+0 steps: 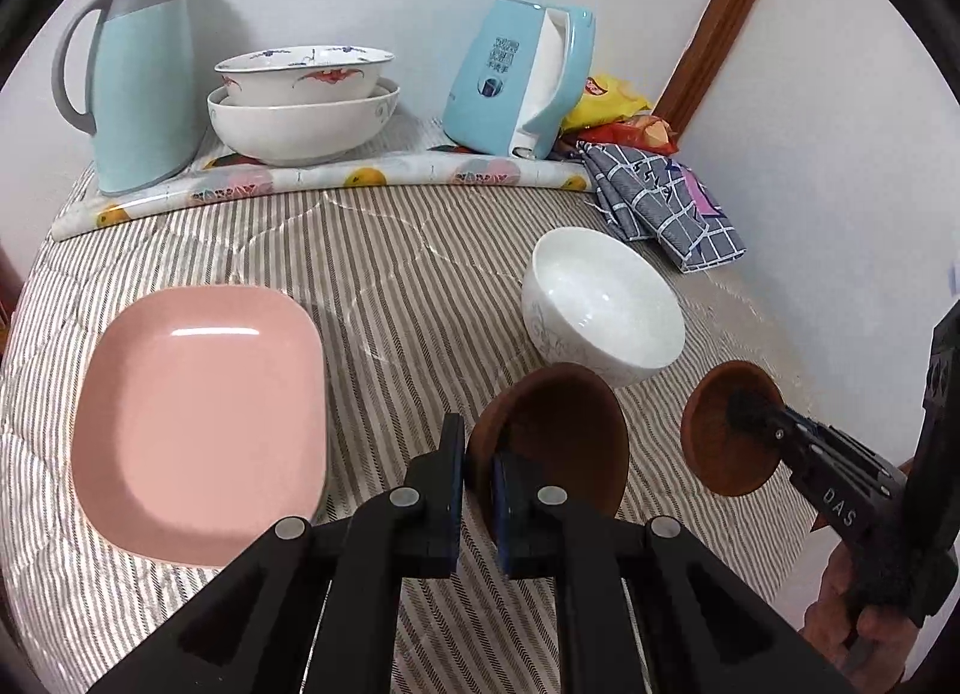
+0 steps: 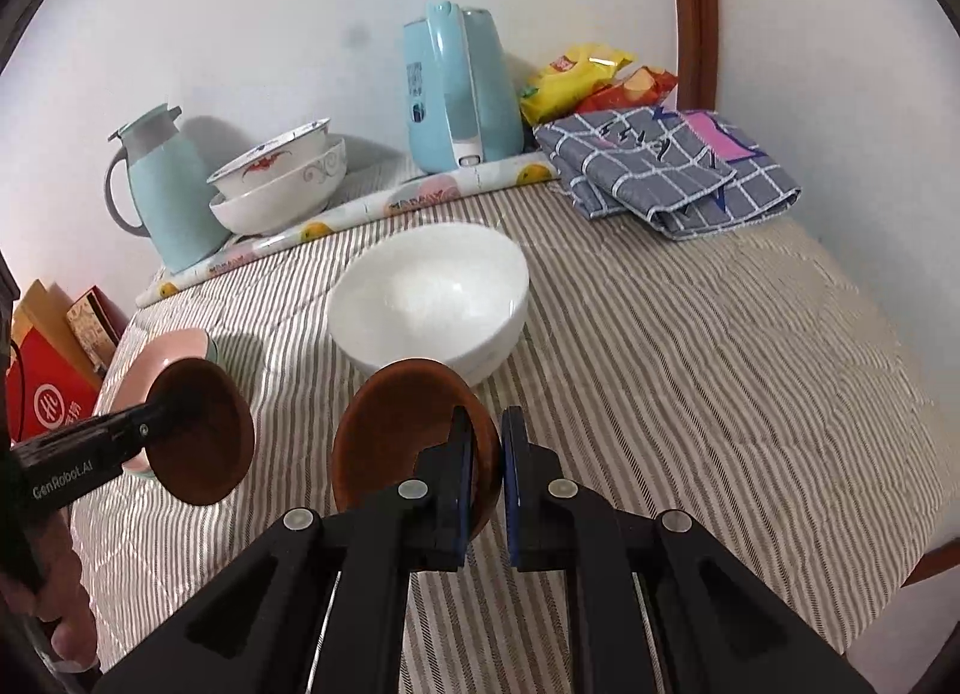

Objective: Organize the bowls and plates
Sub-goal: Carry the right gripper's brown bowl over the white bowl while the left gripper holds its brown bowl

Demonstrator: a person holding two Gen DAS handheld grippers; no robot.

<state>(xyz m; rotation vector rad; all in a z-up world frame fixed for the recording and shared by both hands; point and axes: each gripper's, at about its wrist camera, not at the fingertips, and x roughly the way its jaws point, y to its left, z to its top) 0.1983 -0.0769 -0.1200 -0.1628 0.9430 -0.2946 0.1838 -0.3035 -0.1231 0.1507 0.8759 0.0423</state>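
Note:
My left gripper is shut on the rim of a small brown bowl and holds it above the striped cloth. My right gripper is shut on the rim of a second brown bowl. Each held bowl shows in the other view: the right one at the right, the left one at the left. A white bowl stands just beyond both brown bowls. A pink square plate lies at the left.
Two stacked patterned bowls, a teal jug and a blue kettle stand on a fruit-print mat by the wall. A folded checked cloth and snack bags lie at the back right.

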